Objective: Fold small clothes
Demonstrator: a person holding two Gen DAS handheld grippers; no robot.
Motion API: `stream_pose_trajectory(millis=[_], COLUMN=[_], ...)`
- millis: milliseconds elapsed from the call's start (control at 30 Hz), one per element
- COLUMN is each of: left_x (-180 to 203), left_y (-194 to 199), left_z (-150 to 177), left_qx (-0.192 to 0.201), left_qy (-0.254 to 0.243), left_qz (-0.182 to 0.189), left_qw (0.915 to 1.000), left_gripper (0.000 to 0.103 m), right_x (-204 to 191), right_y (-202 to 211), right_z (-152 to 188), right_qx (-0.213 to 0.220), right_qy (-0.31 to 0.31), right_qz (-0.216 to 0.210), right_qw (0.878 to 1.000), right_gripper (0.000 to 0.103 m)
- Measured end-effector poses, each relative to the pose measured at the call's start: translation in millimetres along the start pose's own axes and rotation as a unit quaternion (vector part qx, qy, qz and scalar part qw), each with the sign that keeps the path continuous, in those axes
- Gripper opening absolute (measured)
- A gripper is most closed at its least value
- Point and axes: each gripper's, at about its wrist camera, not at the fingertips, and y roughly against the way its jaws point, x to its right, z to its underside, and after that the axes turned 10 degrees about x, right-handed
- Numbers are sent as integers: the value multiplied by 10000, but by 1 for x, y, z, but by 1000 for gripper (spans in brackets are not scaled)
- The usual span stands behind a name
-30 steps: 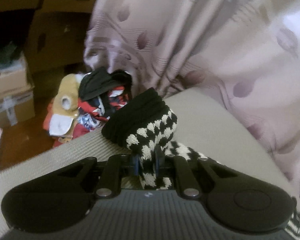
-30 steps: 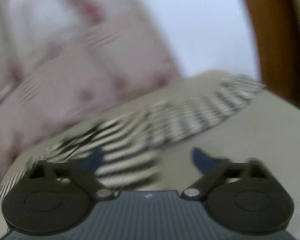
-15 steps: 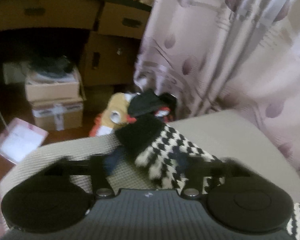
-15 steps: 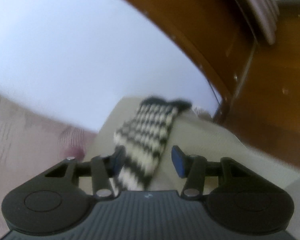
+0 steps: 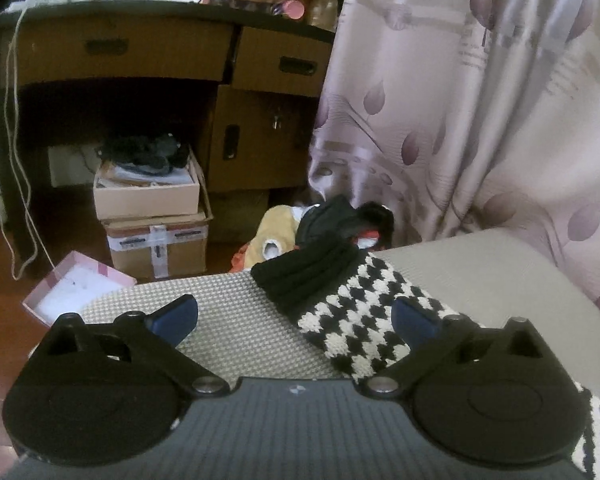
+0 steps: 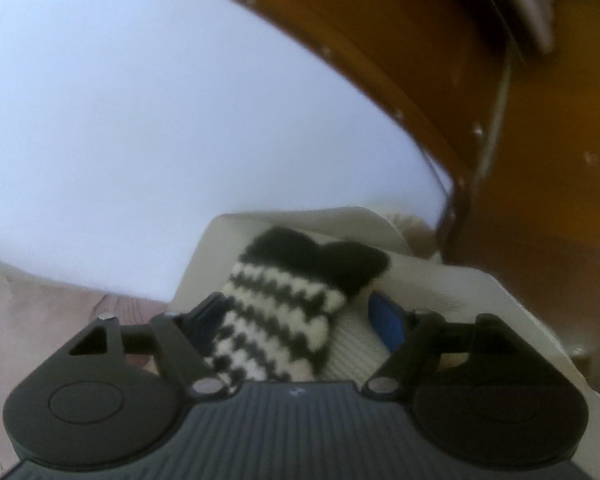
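My left tongs (image 5: 294, 316) have just been opening and now stand spread wide, gripping nothing. The black-and-white knit piece (image 5: 352, 320) lies flat on the grey woven surface (image 5: 236, 336) between the blue pads, nearer the right pad (image 5: 414, 320), with its black ribbed cuff pointing away from me. My right tongs (image 6: 296, 316) have also just been opening — about halfway apart. The other end of the knit piece (image 6: 284, 320) runs up between the pads with its black tip farthest out. It sits close against the left pad, though that edge is too blurred to call contact, and a clear gap shows before the right pad (image 6: 386, 320).

Beyond the left tongs a heap of clothes (image 5: 324, 228) sits past the surface's far edge — then stacked cardboard boxes (image 5: 152, 216), a wooden desk (image 5: 140, 48) and a mauve curtain (image 5: 480, 120).
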Motion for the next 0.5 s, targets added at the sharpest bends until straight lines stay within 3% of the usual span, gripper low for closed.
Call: stream_pose_trajectory(millis=[33, 100, 200, 500], left_x=[2, 5, 11, 13], left_y=[0, 2, 8, 13], left_z=[1, 2, 5, 8], left_qx=[14, 70, 211, 328], left_qy=[-62, -198, -410, -448], left_qz=[-7, 9, 29, 255], left_qw=[10000, 9998, 9989, 9981], left_gripper=[102, 103, 103, 103], right_x=[-5, -16, -22, -53], right_y=[5, 3, 7, 74], right_z=[0, 2, 3, -8], right_qx=[97, 211, 338, 918], right_qy=[130, 557, 826, 590], right_qz=[-63, 115, 131, -715], right_qw=[9998, 9982, 9959, 9915], right_gripper=[45, 26, 9, 9])
